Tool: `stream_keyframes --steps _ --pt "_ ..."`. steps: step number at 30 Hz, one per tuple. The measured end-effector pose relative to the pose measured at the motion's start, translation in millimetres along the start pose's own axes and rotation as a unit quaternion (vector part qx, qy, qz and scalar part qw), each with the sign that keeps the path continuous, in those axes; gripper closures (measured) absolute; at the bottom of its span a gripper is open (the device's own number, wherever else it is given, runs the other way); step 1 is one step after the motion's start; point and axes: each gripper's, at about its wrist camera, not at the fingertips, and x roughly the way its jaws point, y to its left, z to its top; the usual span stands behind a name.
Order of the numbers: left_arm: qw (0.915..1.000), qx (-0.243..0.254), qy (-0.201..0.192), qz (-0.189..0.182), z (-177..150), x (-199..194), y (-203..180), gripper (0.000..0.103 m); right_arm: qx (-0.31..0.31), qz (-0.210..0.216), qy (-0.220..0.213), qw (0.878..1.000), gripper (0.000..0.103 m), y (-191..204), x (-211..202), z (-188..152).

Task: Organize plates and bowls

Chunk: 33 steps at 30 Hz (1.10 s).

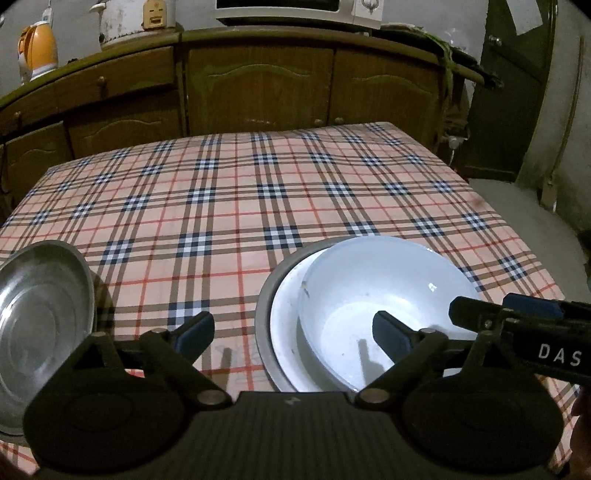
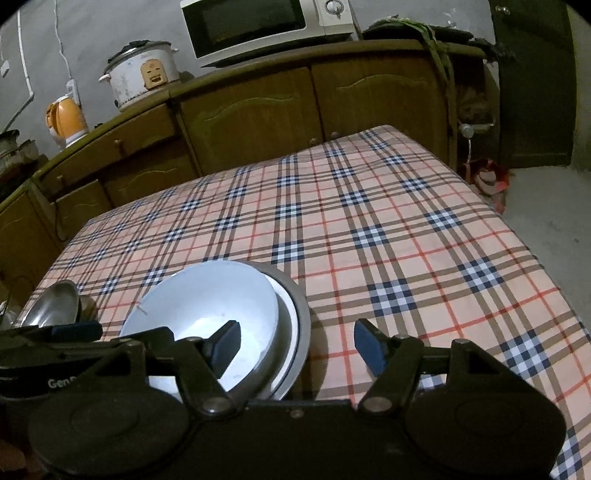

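A white bowl [image 1: 384,291] sits tilted inside a white plate [image 1: 286,332], which rests in a grey metal dish [image 1: 263,306] on the plaid table. The stack also shows in the right wrist view, with the bowl [image 2: 207,295] over the metal dish [image 2: 301,317]. A silver metal plate [image 1: 37,325] lies at the left, seen small in the right wrist view [image 2: 55,302]. My left gripper [image 1: 291,334] is open and empty, its right finger over the bowl. My right gripper [image 2: 295,343] is open and empty, straddling the stack's right rim. It also shows at the right of the left wrist view [image 1: 517,317].
The plaid tablecloth [image 1: 258,206] covers the table. Wooden cabinets [image 1: 258,85] stand behind it with an orange kettle [image 2: 66,118], a rice cooker [image 2: 142,74] and a microwave [image 2: 266,26] on top. The table's right edge drops to a grey floor [image 2: 546,221].
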Motion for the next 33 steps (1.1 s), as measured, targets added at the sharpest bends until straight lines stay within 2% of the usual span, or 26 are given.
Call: stream_keyframes --steps 17,33 --pt "0.9999 -0.002 0.015 0.004 -5 12 -2 0.008 0.019 0.003 0.015 1.0 0.022 -8 12 -4" --pt "0.9994 -0.005 0.03 0.014 -5 31 8 0.007 0.032 0.032 0.026 0.999 0.022 -15 27 -6"
